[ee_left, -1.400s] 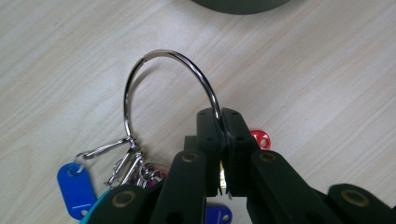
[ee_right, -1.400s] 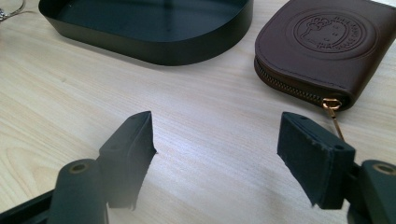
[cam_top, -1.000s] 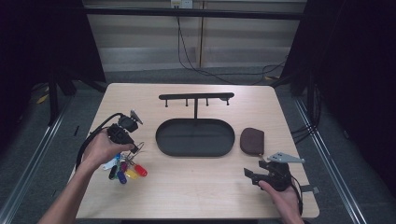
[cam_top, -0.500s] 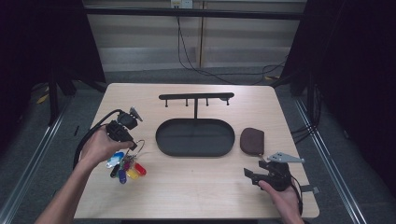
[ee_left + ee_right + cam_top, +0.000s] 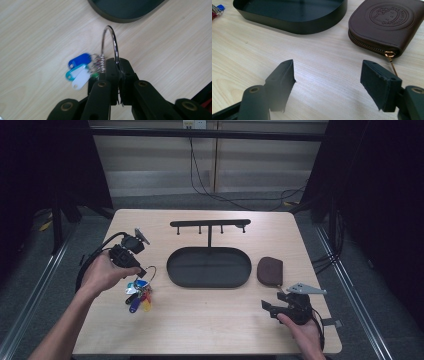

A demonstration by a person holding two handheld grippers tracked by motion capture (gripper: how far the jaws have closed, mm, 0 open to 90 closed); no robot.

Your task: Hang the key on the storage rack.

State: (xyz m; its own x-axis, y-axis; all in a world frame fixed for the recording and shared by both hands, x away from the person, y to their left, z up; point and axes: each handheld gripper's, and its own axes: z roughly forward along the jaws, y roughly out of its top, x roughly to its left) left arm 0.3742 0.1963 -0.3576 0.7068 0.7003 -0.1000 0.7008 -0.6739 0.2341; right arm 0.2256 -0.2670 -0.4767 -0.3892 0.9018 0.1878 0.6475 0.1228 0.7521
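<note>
On the table's left side: we see the left gripper [image 5: 142, 272] in the person's left hand [image 5: 102, 275], its black jaws pressed together on the key ring [image 5: 110, 42].
Key ring: we read it as a thin, shiny metal loop with a small coiled spring; in the left gripper view it arches up out of the pinch, towards the tray's edge.
Tags: a bunch of plastic key tags [image 5: 137, 295] hangs from the ring over the wood; we make out blue, teal and white ones [image 5: 78, 71] in the left gripper view, and red and yellow in the high view. We cannot read any writing on them.
Change on the left: against the earlier pictures we find the left hand a little higher, and the tags bunched closer under the ring.
Table: pale wood [image 5: 210, 320] with a fine straight grain.
Centre: a matt black oval tray [image 5: 209, 267] with a low upright wall, and behind it a black rail [image 5: 210, 224] on a post with short pegs.
Right of the tray: a brown leather-look pouch [image 5: 270, 270], rounded, with a brass zip pull [image 5: 390, 54] and a round embossed emblem [image 5: 388, 15]; we cannot read its lettering.
Right gripper [image 5: 327, 82]: held low over the table's near right corner, jaws spread with bare wood between them, pads square and matt black.
Change on the right: we see none; the right hand [image 5: 300, 335] sits where it was.
</note>
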